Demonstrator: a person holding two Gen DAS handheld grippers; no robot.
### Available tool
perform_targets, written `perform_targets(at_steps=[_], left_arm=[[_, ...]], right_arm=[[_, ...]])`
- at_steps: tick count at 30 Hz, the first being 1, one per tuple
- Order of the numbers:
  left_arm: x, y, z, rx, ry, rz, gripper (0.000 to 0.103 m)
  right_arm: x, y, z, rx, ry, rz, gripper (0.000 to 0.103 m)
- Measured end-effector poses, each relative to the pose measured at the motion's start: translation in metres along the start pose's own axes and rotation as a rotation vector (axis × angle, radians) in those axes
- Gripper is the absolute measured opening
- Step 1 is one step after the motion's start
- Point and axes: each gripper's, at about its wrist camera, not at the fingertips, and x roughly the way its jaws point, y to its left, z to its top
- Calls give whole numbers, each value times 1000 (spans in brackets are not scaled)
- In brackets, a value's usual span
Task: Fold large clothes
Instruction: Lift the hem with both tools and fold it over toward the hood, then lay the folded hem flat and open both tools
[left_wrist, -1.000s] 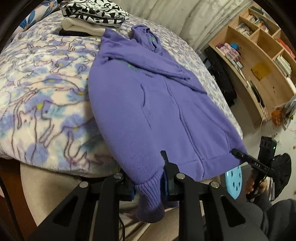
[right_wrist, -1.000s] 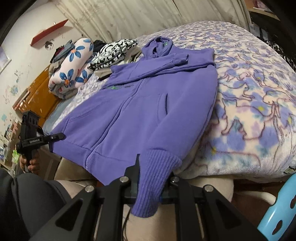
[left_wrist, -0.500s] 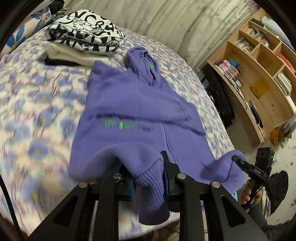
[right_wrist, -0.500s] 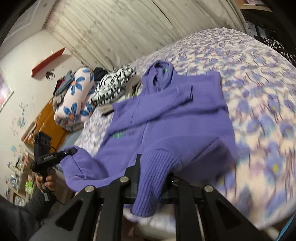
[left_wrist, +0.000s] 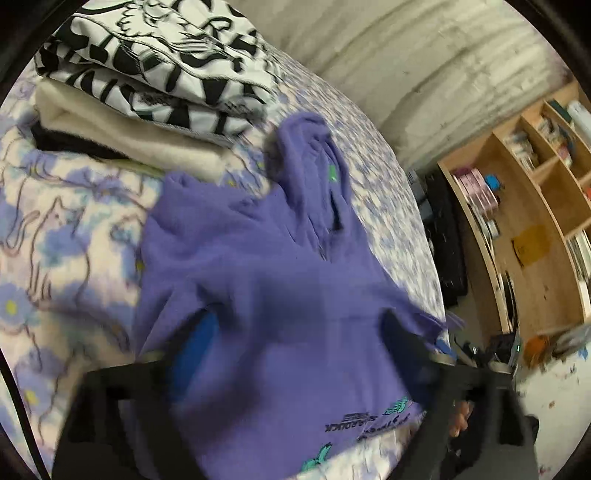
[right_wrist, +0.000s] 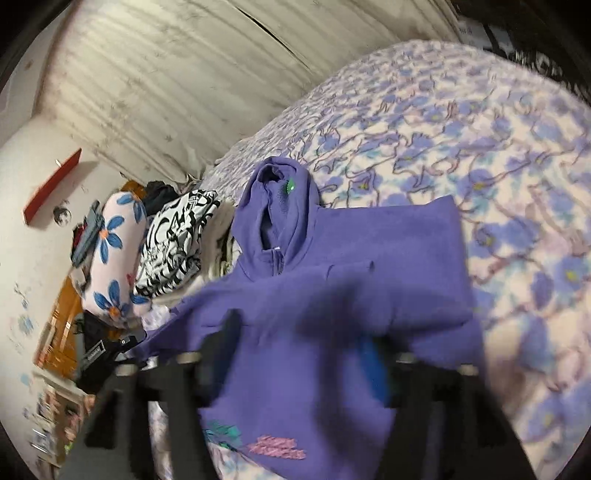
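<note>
A purple zip hoodie (left_wrist: 273, 280) lies on the flower-print bed (left_wrist: 55, 251), its lower half folded up over the chest so the printed back shows near me. Its hood (left_wrist: 306, 155) points away. My left gripper (left_wrist: 295, 347) stands open, fingers wide apart over the folded edge, with nothing between them. In the right wrist view the hoodie (right_wrist: 332, 295) lies the same way, and my right gripper (right_wrist: 295, 354) is also open over the folded hem. The left gripper (right_wrist: 99, 350) shows at the hoodie's far left.
A stack of folded clothes, black-and-white print on top (left_wrist: 155, 66), lies beyond the hoodie. A flowered pillow (right_wrist: 114, 258) lies at the bed's left side. A wooden bookshelf (left_wrist: 535, 229) stands right of the bed. A curtain (right_wrist: 203, 74) hangs behind.
Both grippers carried the hoodie's bottom hem up and forward over the chest, then opened and let go. The hoodie is now folded in half.
</note>
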Motion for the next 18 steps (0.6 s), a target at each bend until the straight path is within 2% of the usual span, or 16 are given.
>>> perform_targets(at_steps=[3, 7, 10, 14, 18], left_arm=[[12, 10, 14, -14, 12, 8, 98], [27, 11, 21, 72, 25, 130, 98], [38, 7, 19, 181, 38, 233, 98], [56, 8, 16, 294, 64, 322, 95], [71, 14, 16, 363, 107, 370, 71]], right_arm=[[18, -7, -1, 16, 34, -9, 72], [28, -10, -6, -19, 46, -47, 72], [23, -4, -8, -113, 3, -133, 72], [22, -2, -1, -226, -32, -254, 72], [41, -11, 6, -318, 10, -370, 72]])
